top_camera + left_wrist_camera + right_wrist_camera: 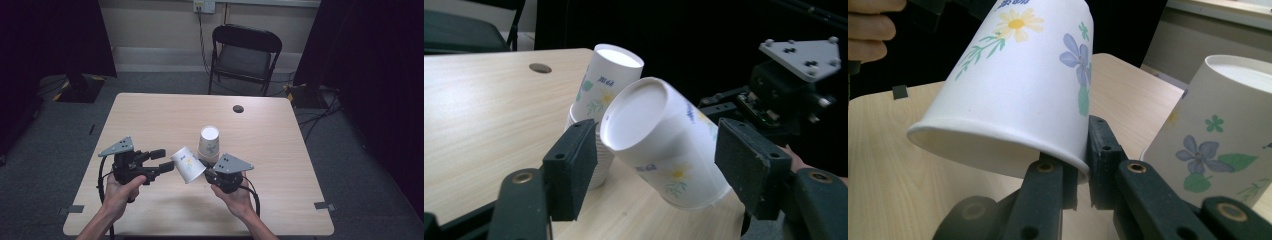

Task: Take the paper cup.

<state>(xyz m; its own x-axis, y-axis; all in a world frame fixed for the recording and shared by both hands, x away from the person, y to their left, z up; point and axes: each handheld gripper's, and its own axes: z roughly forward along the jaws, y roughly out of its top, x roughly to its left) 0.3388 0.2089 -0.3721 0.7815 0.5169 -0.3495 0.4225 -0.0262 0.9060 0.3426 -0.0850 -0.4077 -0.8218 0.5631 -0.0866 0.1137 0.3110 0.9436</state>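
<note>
This looks like a recording room or lab rather than a home. A plain light-wood counter [150,120] with a round cable hole [238,108] stands alone in the middle of a grey carpeted floor [45,165]. Black curtains [55,35] hang on both sides and keep the surroundings dark. Behind the counter a black folding chair [244,57] stands against a bare pale wall, where a socket [204,6] feeds a cable running down. More cables [312,120] lie loose on the floor at the right, and strips of tape [324,205] mark spots on the carpet beside the counter.
</note>
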